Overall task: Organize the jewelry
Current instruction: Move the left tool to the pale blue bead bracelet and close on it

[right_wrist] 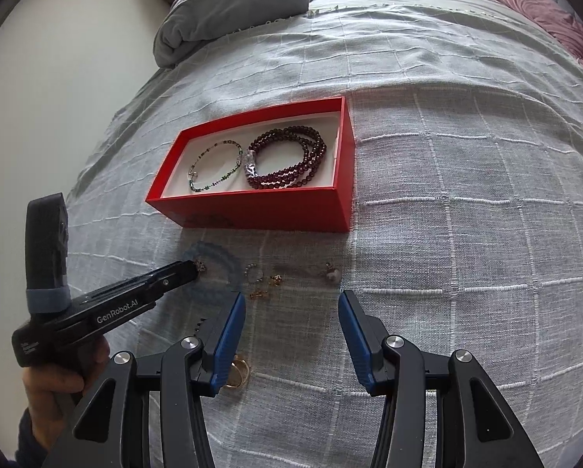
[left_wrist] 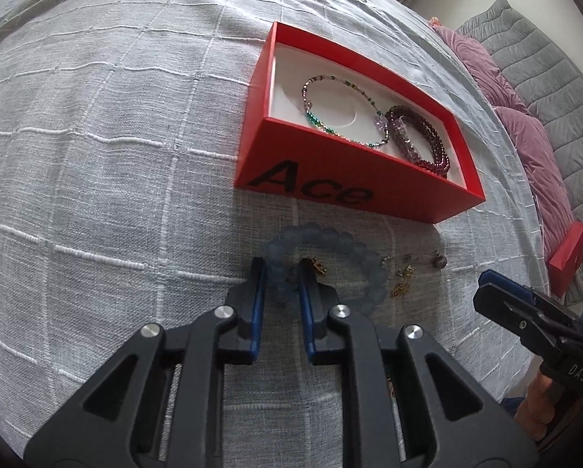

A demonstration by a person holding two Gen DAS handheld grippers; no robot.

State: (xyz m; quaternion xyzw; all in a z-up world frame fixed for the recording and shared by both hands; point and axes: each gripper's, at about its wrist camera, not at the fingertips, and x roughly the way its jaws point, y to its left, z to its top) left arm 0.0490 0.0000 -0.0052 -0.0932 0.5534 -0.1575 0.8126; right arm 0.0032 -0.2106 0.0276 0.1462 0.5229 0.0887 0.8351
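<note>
Nearest, right gripper (right_wrist: 291,304) spread wide, grasping nothing, above gold rings (right_wrist: 240,371) on the grey checked bedspread (right_wrist: 466,234). Left gripper (left_wrist: 282,279) narrowed around a pale blue frosted bead bracelet (left_wrist: 330,269), contact unclear. Beside it, small gold earrings (left_wrist: 402,282) loose. Farther, red cardboard box (left_wrist: 330,179) already holding a thin multicoloured bead bracelet (left_wrist: 342,109) and a dark garnet bead strand (left_wrist: 420,136). Roughly half left.

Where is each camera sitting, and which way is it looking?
Left wrist: on the left gripper, looking along its fingers at the blue bracelet.
Right wrist: on the right gripper, looking across the bedspread; the person's left hand shows.
Both see the red box and each other's gripper.
</note>
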